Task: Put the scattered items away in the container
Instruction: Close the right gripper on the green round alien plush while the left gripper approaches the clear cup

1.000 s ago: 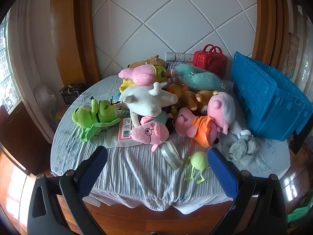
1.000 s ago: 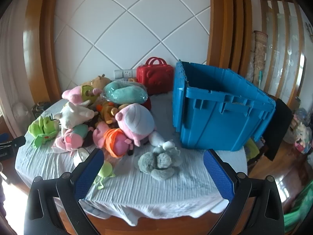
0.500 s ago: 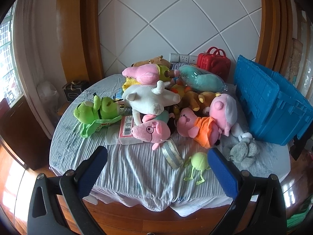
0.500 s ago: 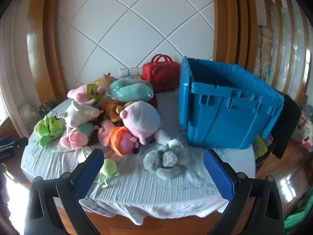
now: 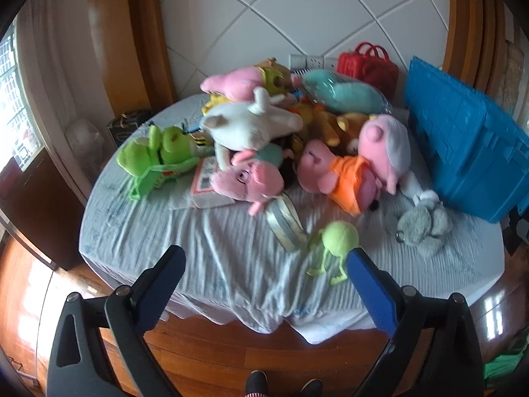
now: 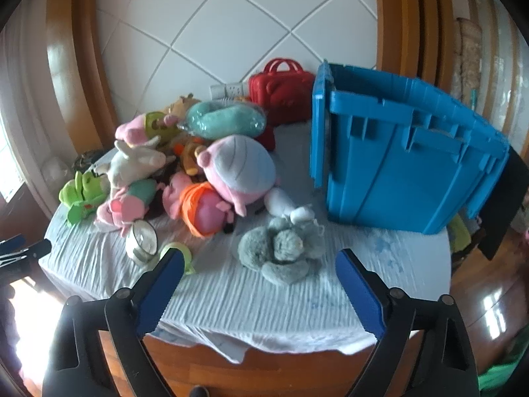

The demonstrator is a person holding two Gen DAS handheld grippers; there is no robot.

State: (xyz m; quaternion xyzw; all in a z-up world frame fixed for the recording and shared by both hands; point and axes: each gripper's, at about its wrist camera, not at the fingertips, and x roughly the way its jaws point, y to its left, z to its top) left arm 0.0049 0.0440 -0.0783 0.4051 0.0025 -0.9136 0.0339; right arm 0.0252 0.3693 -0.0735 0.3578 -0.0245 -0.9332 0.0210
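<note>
Both grippers have been brought lower and nearer the cloth-covered round tabletop [image 6: 231, 301] than 1 second ago, so the first pick is judged imminent. The left gripper [image 5: 266, 266] is held with jaws released and empty before the small green plush monster [image 5: 337, 240]. The right gripper [image 6: 259, 264] frames the grey fluffy plush toy [image 6: 281, 248], its jaws closing, nothing yet touched. The blue ribbed plastic crate [image 6: 406, 165] stands just beside. A barcoded label [image 5: 206, 183] is visible but unreadable.
</note>
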